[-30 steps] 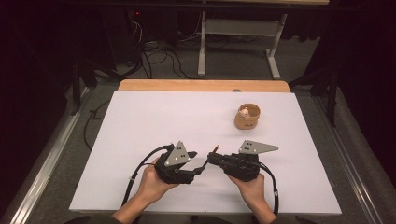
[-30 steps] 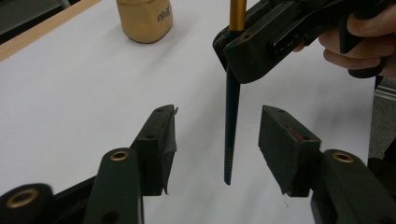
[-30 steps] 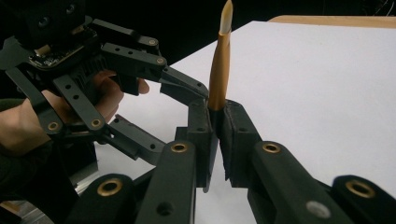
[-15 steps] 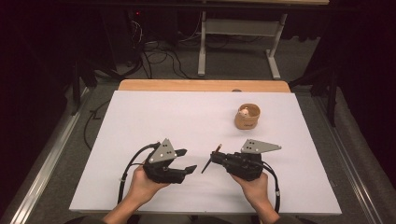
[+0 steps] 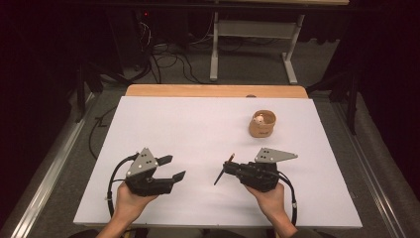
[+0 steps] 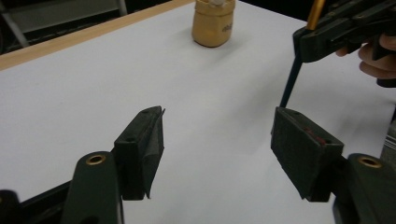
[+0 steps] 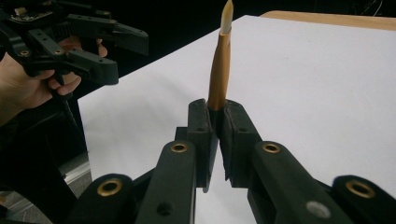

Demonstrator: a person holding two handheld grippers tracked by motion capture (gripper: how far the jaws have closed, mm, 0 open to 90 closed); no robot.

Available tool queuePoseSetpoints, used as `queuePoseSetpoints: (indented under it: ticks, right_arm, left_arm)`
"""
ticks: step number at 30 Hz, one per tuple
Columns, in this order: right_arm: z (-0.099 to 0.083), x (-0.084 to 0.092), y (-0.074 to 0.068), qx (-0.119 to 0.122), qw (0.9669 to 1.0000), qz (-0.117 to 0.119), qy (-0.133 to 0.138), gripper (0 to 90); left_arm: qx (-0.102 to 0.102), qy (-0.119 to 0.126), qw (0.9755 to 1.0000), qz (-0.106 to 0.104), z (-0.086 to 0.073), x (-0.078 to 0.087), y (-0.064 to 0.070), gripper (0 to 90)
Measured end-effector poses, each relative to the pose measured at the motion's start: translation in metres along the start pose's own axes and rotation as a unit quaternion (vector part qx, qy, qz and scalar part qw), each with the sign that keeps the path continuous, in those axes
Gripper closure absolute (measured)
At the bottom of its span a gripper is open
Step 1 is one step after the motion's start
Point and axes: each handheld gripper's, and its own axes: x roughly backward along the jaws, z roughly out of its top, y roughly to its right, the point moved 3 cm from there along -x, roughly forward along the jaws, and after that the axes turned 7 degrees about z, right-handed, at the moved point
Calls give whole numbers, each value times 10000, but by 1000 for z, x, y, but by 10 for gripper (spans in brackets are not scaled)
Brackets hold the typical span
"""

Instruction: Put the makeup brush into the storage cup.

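Your left claw (image 5: 172, 167) is opening wide with nothing in it and sliding away, so your right claw (image 5: 228, 169) alone is squeezing the brush (image 7: 220, 70) above the desk (image 5: 198, 129), well apart from the cup (image 5: 262, 124)

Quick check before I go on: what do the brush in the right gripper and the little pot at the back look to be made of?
Brush: the upper stretch looks like gold-toned metal or lacquer, smooth with a soft sheen; the tip is pale, probably bristle, and the lower handle is dark and matte. Pot: tan, matte, possibly wood, cork or unglazed clay; too small to settle. The right gripper is shut on the brush.
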Motion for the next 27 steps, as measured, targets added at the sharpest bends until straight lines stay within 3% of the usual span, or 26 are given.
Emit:
queuePoseSetpoints:
  ticks: [5, 17, 27]
  right_arm:
    - [3, 3, 2, 70, 9999, -87, -52, 851]
    - [8, 14, 10, 114, 9994, -306, -102, 851]
    - [15, 28, 15, 165, 9988, -459, -101, 851]
  left_arm:
    - [419, 284, 9986, 122, -10, 7, -15, 339]
    - [626, 382, 9961, 490, -27, 12, -37, 305]
    - [810, 284, 9951, 481, -33, 6, -45, 266]
